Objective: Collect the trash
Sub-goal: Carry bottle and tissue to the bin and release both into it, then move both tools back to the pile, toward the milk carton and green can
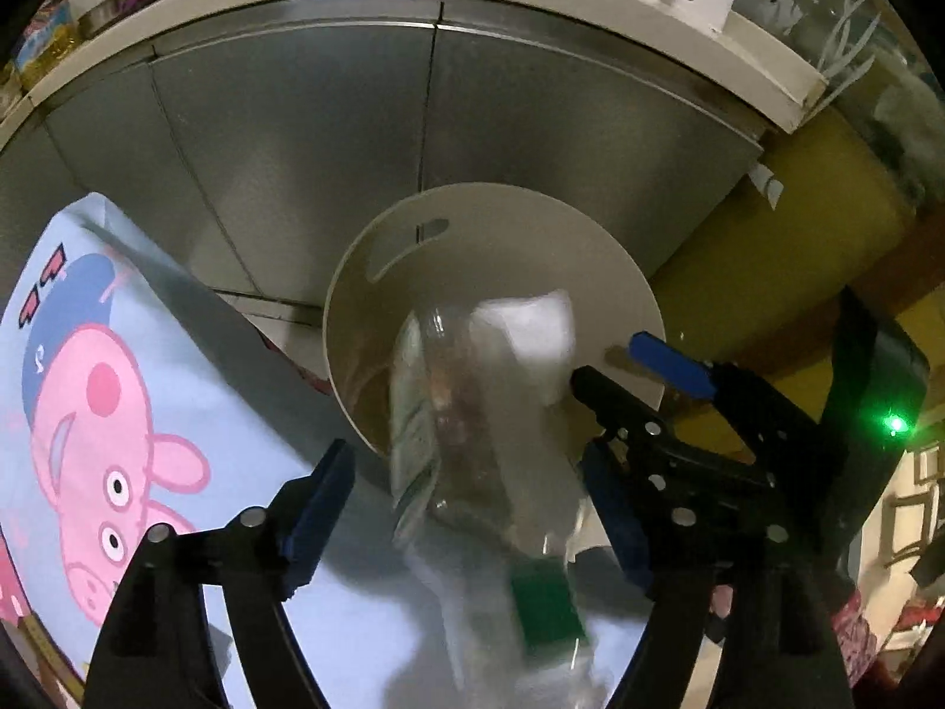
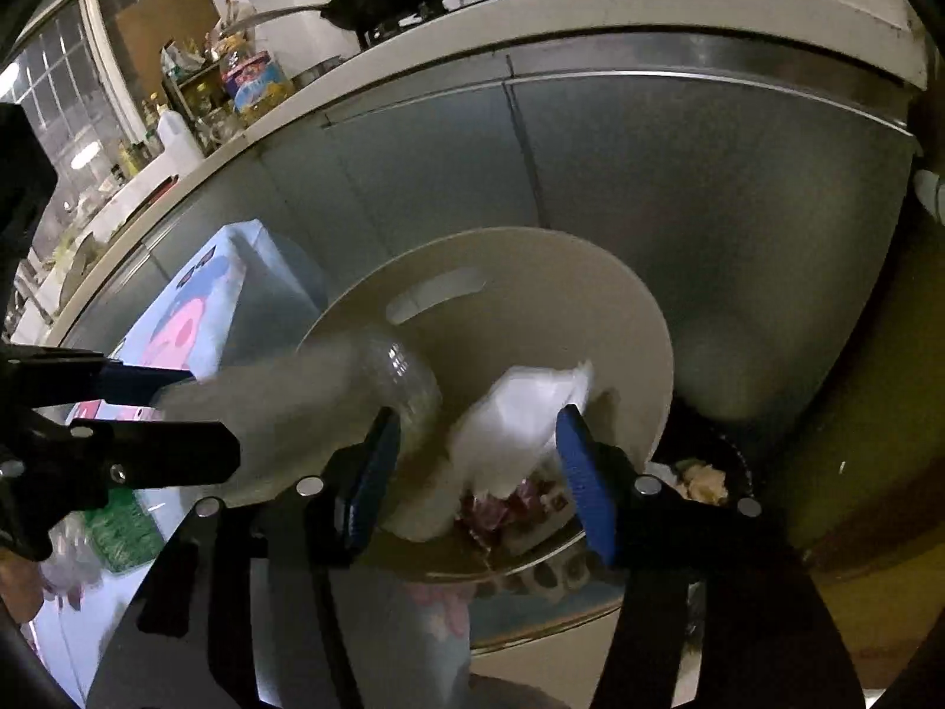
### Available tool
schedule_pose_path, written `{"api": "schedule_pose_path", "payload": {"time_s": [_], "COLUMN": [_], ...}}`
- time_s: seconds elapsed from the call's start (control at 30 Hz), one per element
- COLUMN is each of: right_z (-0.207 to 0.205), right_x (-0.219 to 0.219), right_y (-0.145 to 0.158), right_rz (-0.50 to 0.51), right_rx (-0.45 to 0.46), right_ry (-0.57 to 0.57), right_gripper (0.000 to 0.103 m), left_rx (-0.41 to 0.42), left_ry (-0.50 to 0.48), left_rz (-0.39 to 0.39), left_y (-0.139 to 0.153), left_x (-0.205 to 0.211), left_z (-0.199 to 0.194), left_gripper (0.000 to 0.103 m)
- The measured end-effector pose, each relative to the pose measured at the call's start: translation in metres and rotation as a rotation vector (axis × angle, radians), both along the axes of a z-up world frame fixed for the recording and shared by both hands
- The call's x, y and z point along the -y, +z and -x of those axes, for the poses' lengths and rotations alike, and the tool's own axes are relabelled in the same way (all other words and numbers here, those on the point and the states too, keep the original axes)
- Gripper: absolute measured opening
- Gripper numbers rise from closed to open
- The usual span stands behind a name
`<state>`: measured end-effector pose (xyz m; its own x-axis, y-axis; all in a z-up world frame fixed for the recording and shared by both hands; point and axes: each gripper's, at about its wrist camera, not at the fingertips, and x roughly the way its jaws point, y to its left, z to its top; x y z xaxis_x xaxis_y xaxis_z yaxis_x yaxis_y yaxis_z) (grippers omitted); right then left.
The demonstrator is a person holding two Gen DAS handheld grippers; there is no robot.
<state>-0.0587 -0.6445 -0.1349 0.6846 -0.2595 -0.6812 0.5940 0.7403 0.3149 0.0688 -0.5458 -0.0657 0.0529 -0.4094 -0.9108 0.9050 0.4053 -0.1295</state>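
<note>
A beige trash bin point(image 1: 531, 224) with a handle slot stands tilted toward me in front of a steel cabinet; it also shows in the right wrist view point(image 2: 620, 319). A clear plastic bottle point(image 1: 472, 443) with a green cap is blurred between the open fingers of my left gripper point(image 1: 466, 508), its base over the bin mouth; no pad touches it. The bottle also shows in the right wrist view point(image 2: 331, 396). A white crumpled wrapper point(image 2: 520, 419) is in the air between the open fingers of my right gripper point(image 2: 478, 472), over the bin. Coloured wrappers point(image 2: 508, 508) lie inside the bin.
A light-blue cartoon-pig cloth point(image 1: 118, 413) covers the surface at left. A steel cabinet front point(image 1: 354, 136) under a white countertop point(image 2: 531, 6) with a stove and pans stands behind the bin. A yellow wall point(image 1: 797, 248) is right. A dark container with scraps point(image 2: 703, 478) sits beside the bin.
</note>
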Motion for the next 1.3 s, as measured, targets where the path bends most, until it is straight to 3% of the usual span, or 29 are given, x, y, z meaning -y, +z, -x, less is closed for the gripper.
{"api": "schedule_pose_path", "payload": {"time_s": [0.17,0.3,0.4,0.5,0.6,0.7,0.87,0.93,1.03,1.17,1.3], "right_z": [0.015,0.032,0.045,0.05,0.044,0.026,-0.009,-0.028,-0.049,-0.069,-0.084], "right_x": [-0.003,-0.016,-0.032,-0.054,-0.081,-0.116,-0.173,-0.199,-0.229,-0.276,-0.296], "right_y": [0.014,0.032,0.049,0.063,0.07,0.07,0.055,0.042,0.03,0.03,0.03], "right_rz": [-0.013,-0.015,-0.012,-0.02,-0.036,-0.083,-0.207,-0.323,-0.429,-0.406,-0.417], "right_rx": [0.074,0.139,0.2,0.254,0.28,0.287,0.252,0.225,0.188,0.131,0.11], "right_ry": [-0.043,-0.058,-0.053,-0.016,0.054,0.164,0.337,0.427,0.508,0.607,0.62], "right_gripper": [0.055,0.055,0.055,0.053,0.044,0.032,0.029,0.029,0.029,0.029,0.029], "left_rx": [0.03,0.04,0.053,0.095,0.147,0.198,0.207,0.19,0.125,0.003,-0.128], "left_ry": [0.052,0.107,0.14,0.216,0.345,0.477,0.658,0.696,0.732,0.746,0.778], "left_rz": [0.099,0.248,0.38,0.487,0.523,0.5,0.434,0.407,0.393,0.375,0.391], "left_y": [0.031,0.071,0.101,0.123,0.133,0.126,0.094,0.076,0.048,0.013,-0.001], "left_x": [-0.027,-0.078,-0.137,-0.226,-0.306,-0.373,-0.465,-0.487,-0.507,-0.522,-0.517], "left_z": [-0.003,-0.003,0.003,-0.001,-0.009,-0.011,-0.004,-0.001,0.003,-0.001,-0.021], "left_gripper": [0.079,0.079,0.079,0.079,0.079,0.079,0.079,0.076,0.073,0.073,0.073]}}
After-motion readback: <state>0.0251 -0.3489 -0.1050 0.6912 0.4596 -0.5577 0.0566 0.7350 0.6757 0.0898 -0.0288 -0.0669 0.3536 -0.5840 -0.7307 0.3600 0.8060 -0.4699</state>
